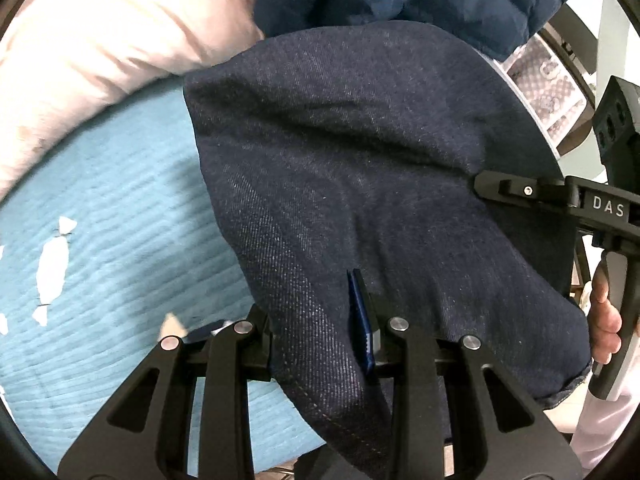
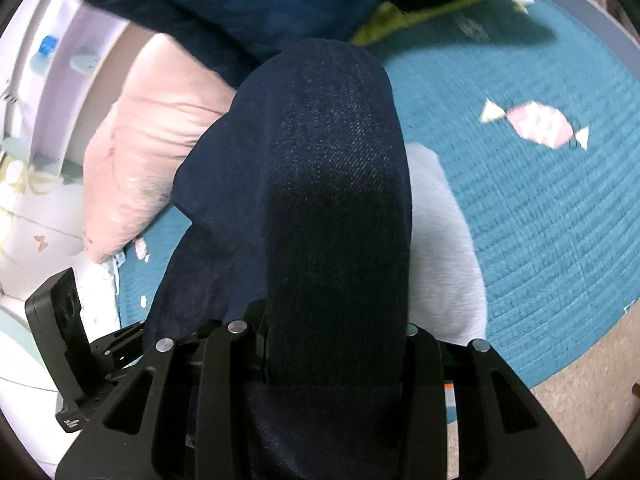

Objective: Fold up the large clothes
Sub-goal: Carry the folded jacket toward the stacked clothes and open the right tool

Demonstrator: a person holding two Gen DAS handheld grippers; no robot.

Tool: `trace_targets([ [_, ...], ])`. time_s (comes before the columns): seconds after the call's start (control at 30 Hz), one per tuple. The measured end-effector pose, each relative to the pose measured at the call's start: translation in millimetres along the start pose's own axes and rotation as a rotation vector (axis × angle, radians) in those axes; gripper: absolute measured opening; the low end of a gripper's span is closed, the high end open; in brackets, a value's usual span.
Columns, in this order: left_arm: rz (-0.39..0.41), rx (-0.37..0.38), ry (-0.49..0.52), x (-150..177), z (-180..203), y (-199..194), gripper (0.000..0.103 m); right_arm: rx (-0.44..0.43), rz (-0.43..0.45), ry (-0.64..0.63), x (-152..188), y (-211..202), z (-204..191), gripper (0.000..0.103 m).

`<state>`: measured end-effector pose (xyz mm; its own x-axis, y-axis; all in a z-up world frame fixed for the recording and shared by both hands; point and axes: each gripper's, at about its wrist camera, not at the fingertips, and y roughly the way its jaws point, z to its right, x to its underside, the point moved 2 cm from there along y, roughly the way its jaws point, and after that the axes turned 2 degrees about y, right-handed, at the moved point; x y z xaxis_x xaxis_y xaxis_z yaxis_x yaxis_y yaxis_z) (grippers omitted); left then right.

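Both grippers, left point(image 1: 320, 344) and right point(image 2: 332, 344), were clamped narrowly on the dark denim garment point(image 1: 360, 168) above the teal rug point(image 1: 120, 240); bunched cloth could slip free, spoiling 1 fold.

Both grippers are matte black plastic with that skeleton look: four angled linkage bars each, triangular cutouts, and a round silver pivot pin capping every bar. The left gripper point(image 1: 320, 332) has a ridged blue pad on one finger point(image 1: 360, 320). The right gripper point(image 1: 480, 184), seen from the side, carries white "DAS" lettering, a small silver screw and a black-and-white handle. The hand point(image 1: 606, 320) on it comes out of a pale pinkish sleeve point(image 1: 596, 432).
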<state>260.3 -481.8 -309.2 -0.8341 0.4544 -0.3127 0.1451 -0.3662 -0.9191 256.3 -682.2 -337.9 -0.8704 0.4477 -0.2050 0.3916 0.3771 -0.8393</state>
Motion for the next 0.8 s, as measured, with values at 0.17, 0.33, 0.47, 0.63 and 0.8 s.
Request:
trace_targets([
  [0.17, -0.039, 0.023, 0.015, 3, -3, 48, 0.028, 0.021, -0.059, 0.047, -4, 39, 47, 0.036],
  [0.33, -0.062, 0.002, 0.01, 20, -10, 81, 0.03, 0.027, -0.034, 0.04, 10, 64, 68, 0.042],
  [0.47, -0.063, -0.002, 0.016, 19, -9, 83, 0.03, 0.048, -0.023, 0.042, 14, 59, 67, 0.048],
  [0.63, -0.082, 0.002, 0.013, 17, -4, 74, 0.033, 0.058, -0.025, 0.123, 16, 41, 68, 0.05],
  [0.8, -0.043, -0.076, 0.053, 17, 4, 46, 0.05, 0.115, 0.112, 0.132, 17, -14, 69, 0.052],
])
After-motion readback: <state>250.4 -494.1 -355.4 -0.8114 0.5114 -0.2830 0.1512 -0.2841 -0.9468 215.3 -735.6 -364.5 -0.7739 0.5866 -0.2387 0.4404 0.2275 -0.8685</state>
